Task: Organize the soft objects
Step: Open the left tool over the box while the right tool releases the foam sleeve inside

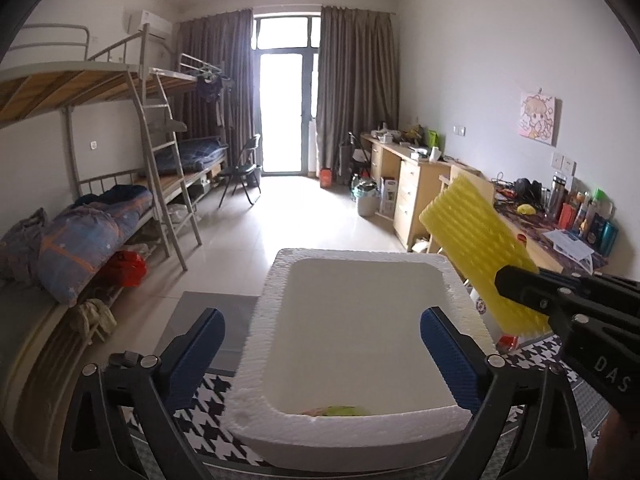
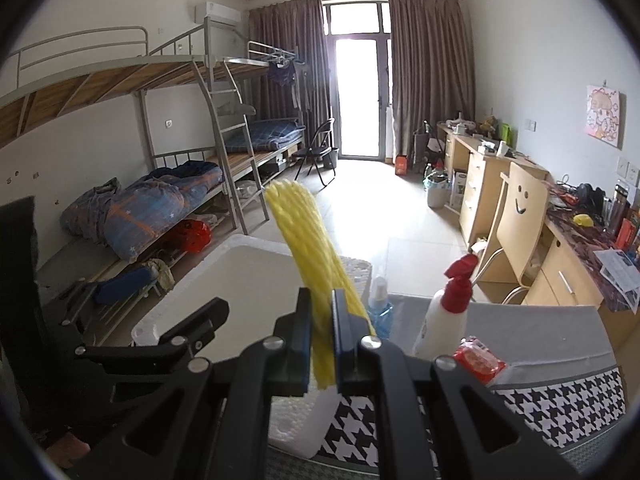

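Right, so the person's got a gripper in each hand over a white foam box that sits on a houndstooth cloth, w/ the room's bunks off at 10 o'clock and the desks at 2. The left gripper hangs over the near rim of the box, blue pads spread wide on either side, nothing pinched btw them; I'd guess it just let something go, since a bit of green and pink peeks up from the box floor at 6 o'clock, tho what that is I can't make out. The right gripper is clamped tight on a yellow ribbed foam pad, squeezing its lower end thin, so the pad sticks up and away from the jaws toward 11 o'clock. From the left view that pad floats at 2 o'clock, above and just outside the box's right rim, tilted, not yet over the opening. Prob. held by the end so it can be tipped in flat. Beside the box at 3 o'clock, in the right view, stand a white spray bottle w/ red trigger, a small blue bottle and a red packet, hard stuff that seems left out on purpose. Next I'd expect a swing leftward over the box; the open left tool needs to clear first.
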The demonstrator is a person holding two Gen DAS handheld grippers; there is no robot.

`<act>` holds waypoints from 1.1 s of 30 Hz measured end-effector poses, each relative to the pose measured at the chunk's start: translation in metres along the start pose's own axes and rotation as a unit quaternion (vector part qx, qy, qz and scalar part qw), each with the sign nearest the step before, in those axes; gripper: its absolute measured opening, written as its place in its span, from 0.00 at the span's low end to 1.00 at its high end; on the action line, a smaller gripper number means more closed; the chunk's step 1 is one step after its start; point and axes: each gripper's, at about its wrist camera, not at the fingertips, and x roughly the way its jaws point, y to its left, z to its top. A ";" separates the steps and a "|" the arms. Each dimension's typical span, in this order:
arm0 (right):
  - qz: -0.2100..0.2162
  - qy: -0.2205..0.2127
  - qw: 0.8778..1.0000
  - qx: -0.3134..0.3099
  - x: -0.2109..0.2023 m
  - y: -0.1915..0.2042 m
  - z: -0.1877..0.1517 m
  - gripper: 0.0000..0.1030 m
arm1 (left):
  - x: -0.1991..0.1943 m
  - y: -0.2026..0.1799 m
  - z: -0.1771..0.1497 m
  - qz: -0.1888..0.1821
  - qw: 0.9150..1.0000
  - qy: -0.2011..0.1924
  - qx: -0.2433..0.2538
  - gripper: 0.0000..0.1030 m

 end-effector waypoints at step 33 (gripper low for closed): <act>0.067 0.047 0.997 -0.015 0.034 0.015 0.000 0.59 | -0.022 0.042 -0.008 0.051 0.998 -0.023 -0.034 0.99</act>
